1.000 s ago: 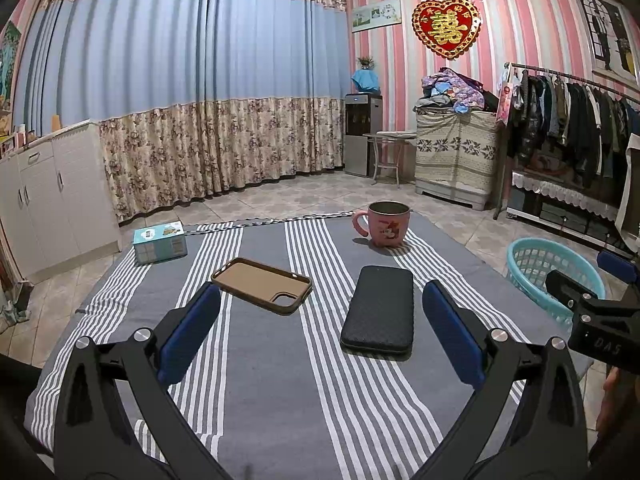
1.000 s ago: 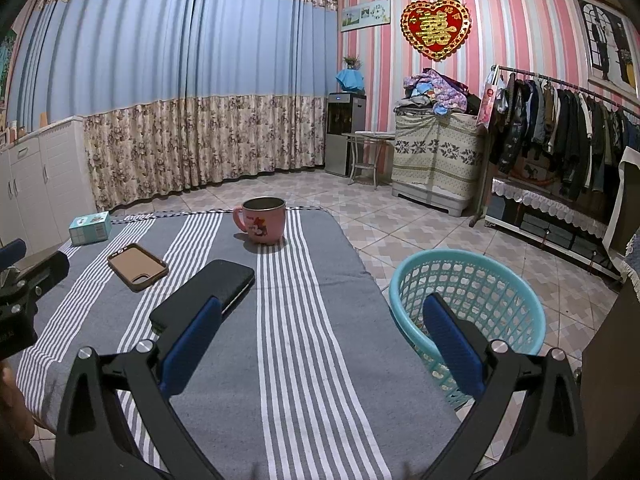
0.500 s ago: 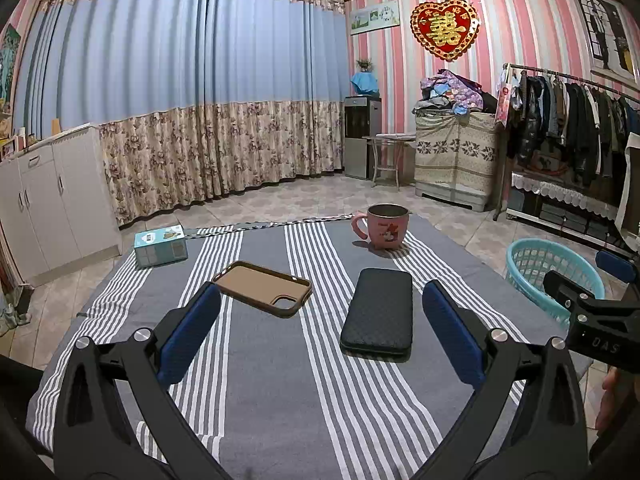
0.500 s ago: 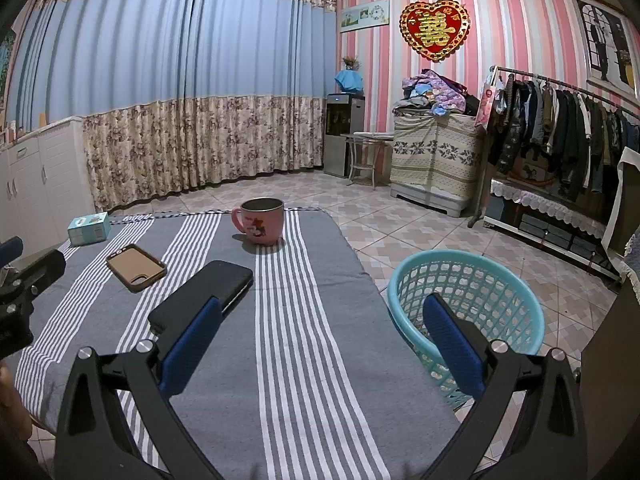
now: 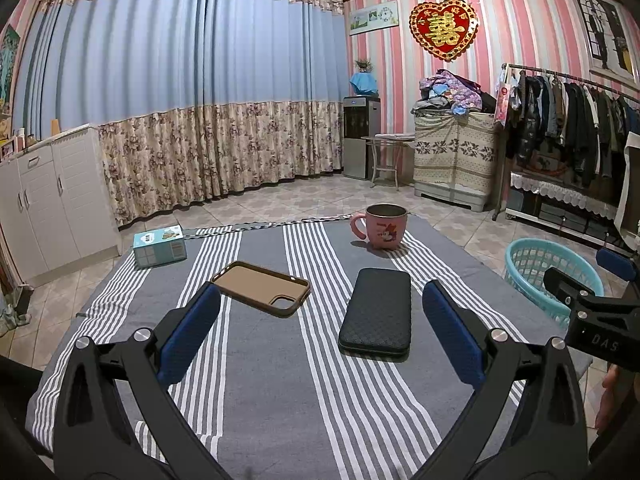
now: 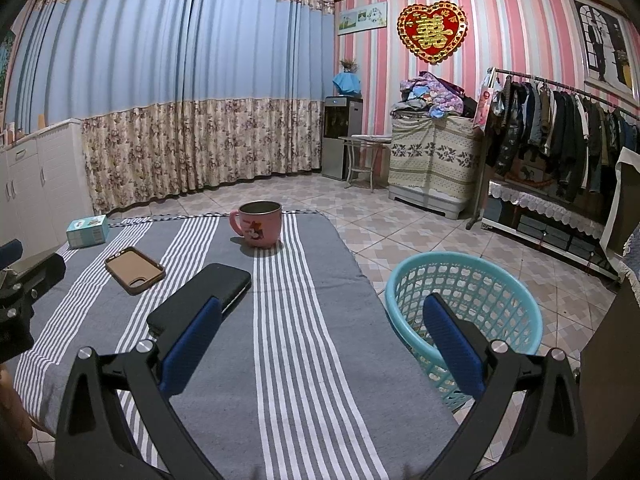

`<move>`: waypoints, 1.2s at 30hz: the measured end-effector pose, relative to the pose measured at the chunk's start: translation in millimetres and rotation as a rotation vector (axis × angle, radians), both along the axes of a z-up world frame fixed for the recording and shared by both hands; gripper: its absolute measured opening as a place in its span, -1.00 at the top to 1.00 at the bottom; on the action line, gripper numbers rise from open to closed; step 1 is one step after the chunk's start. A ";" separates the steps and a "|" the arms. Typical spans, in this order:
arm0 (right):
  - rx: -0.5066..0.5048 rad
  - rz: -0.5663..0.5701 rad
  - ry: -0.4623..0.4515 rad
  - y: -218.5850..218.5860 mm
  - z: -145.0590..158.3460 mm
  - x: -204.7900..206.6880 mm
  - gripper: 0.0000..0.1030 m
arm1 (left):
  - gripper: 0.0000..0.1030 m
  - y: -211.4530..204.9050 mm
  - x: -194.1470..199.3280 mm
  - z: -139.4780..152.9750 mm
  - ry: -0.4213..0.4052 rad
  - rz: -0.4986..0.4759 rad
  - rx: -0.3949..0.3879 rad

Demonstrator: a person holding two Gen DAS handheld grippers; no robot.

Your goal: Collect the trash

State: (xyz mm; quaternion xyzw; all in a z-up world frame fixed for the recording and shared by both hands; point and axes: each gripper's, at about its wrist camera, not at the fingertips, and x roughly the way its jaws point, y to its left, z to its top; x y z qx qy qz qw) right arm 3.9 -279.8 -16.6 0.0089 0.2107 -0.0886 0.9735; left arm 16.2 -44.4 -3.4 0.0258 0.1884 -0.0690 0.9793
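Observation:
On the grey striped table (image 5: 280, 380) lie a brown phone case (image 5: 261, 287), a black textured case (image 5: 378, 311), a small teal box (image 5: 160, 245) and a pink mug (image 5: 382, 226). A turquoise basket (image 6: 468, 312) stands on the floor right of the table. My left gripper (image 5: 320, 336) is open and empty above the table's near part, behind the two cases. My right gripper (image 6: 320, 340) is open and empty over the table's right edge, between the black case (image 6: 200, 300) and the basket.
White cabinets (image 5: 44, 200) stand at the left, curtains (image 5: 200, 120) behind. A clothes rack (image 5: 568, 136) and a covered cabinet (image 5: 452, 160) line the right wall. Tiled floor surrounds the table.
Both views have shifted only slightly; the grippers stay open and nothing on the table has moved.

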 end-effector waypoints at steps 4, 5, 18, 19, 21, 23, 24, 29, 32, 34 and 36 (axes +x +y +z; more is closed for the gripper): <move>0.000 -0.003 -0.001 -1.2 1.4 0.6 -0.91 | -0.90 1.7 0.2 1.0 -0.001 -0.002 0.001; -0.001 -0.003 -0.002 -1.1 1.3 0.5 -0.91 | -0.90 1.8 0.4 1.4 -0.001 -0.003 0.000; -0.003 -0.006 -0.003 -4.1 2.6 1.4 -0.91 | -0.90 3.2 -0.7 2.5 -0.005 -0.005 -0.002; -0.002 -0.005 -0.003 -2.5 2.1 -0.1 -0.91 | -0.90 3.1 -0.7 2.4 -0.005 -0.005 -0.002; -0.001 -0.004 -0.004 -2.8 1.9 -0.2 -0.91 | -0.90 3.2 -0.4 2.7 -0.003 -0.005 -0.002; -0.004 -0.005 -0.005 -2.7 1.7 -0.2 -0.91 | -0.90 3.0 -0.9 2.4 -0.005 -0.005 -0.002; -0.003 -0.005 -0.004 -2.3 1.5 -0.6 -0.91 | -0.90 2.9 -0.8 2.3 -0.004 -0.005 -0.002; -0.003 -0.005 -0.006 -2.3 1.1 -0.9 -0.91 | -0.90 3.5 -0.7 2.9 -0.008 -0.006 -0.002; -0.002 -0.005 -0.004 -2.3 0.7 -0.9 -0.91 | -0.90 3.7 -0.5 3.2 -0.008 -0.008 -0.002; -0.002 -0.005 -0.005 -2.4 0.6 -0.9 -0.91 | -0.90 3.7 -1.6 3.0 -0.007 -0.008 -0.001; -0.002 -0.005 -0.006 -2.2 0.4 -1.3 -0.91 | -0.90 3.7 -1.2 3.6 -0.010 -0.008 -0.001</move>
